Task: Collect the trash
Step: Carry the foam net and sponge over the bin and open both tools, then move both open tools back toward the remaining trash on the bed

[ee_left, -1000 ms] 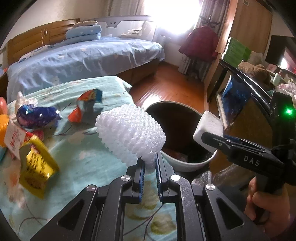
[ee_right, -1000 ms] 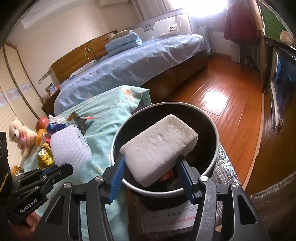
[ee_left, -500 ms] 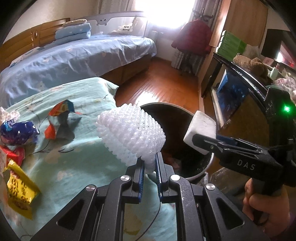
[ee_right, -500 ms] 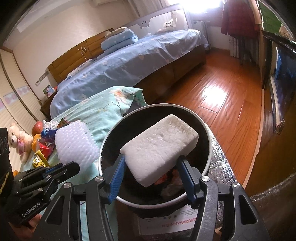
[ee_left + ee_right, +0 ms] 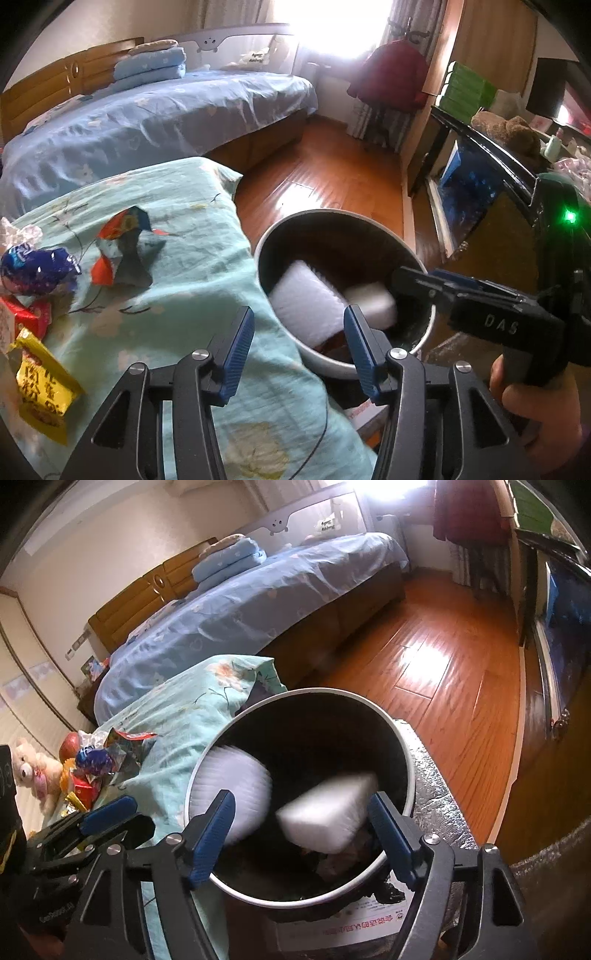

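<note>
wrappers (image 5: 122,254) left of frame on teal bedspread (image 5: 192,295), nearer left hand-held gripper (image 5: 299,354) | left jaws opening, empty | bin (image 5: 424,266) centre, foam pieces inside | right hand-held gripper (image 5: 301,834) opening, empty

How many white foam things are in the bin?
2. A ridged foam sleeve is against the bin's left wall, and a foam block is right of it. More may be hidden underneath.

Left gripper (image 5: 299,345) jaws opening, empty; white foam net (image 5: 304,304) inside bin (image 5: 332,363)
</note>
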